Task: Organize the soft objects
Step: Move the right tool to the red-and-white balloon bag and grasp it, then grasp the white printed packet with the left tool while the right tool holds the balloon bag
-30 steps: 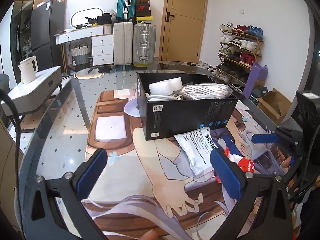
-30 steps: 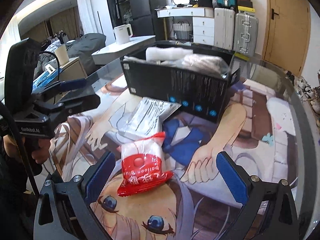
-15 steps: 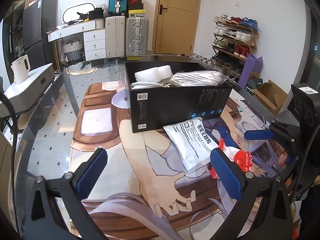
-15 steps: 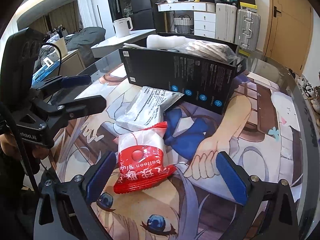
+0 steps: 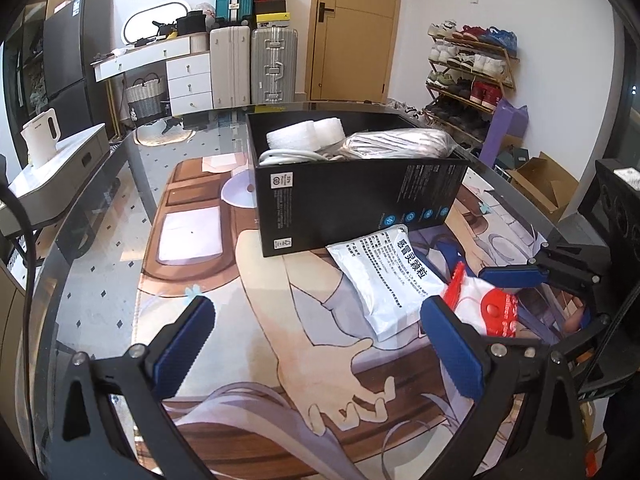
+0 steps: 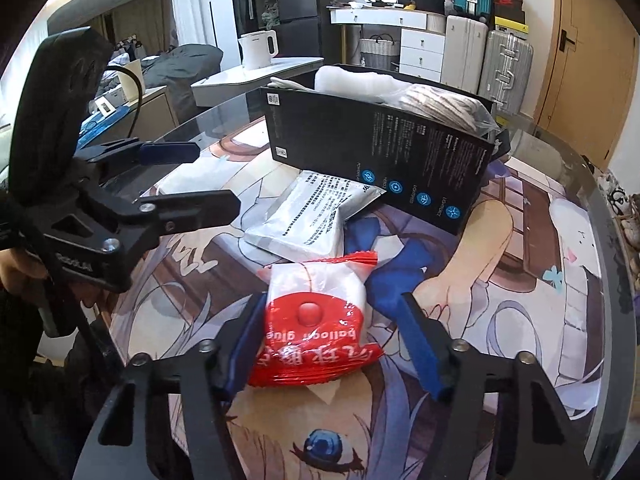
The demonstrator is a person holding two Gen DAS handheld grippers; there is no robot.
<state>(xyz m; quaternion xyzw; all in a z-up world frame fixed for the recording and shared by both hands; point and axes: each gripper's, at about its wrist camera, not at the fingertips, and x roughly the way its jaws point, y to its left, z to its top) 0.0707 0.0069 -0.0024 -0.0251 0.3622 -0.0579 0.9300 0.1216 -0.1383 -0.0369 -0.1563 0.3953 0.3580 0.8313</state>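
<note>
1. Two tongs were over the table; only the right gripper (image 6: 334,338) was at work. Its jaws were closing with the red-and-white packet (image 6: 316,322) between them, the left pad against the packet's edge, the right pad apart from it with a gap showing.
2. My judgement: the squeeze should finish evenly across the packet's waist, gently, since a puffy bag may slip or buckle; lifting ought to wait until both pads bear on it.
3. Left gripper (image 5: 320,344) hung with its jaws wide apart and nothing between them, beside the work.
4. Packet: soft plastic, white upper half, red lower half with a round emblem and the lettering "balloon glue", crimped red ends. It lay flat on the printed mat (image 6: 500,280).
5. Just beyond the right fingertips lay a white sachet (image 6: 312,216), its far corner against the black box (image 6: 380,160), which already held wrapped soft items.
</note>
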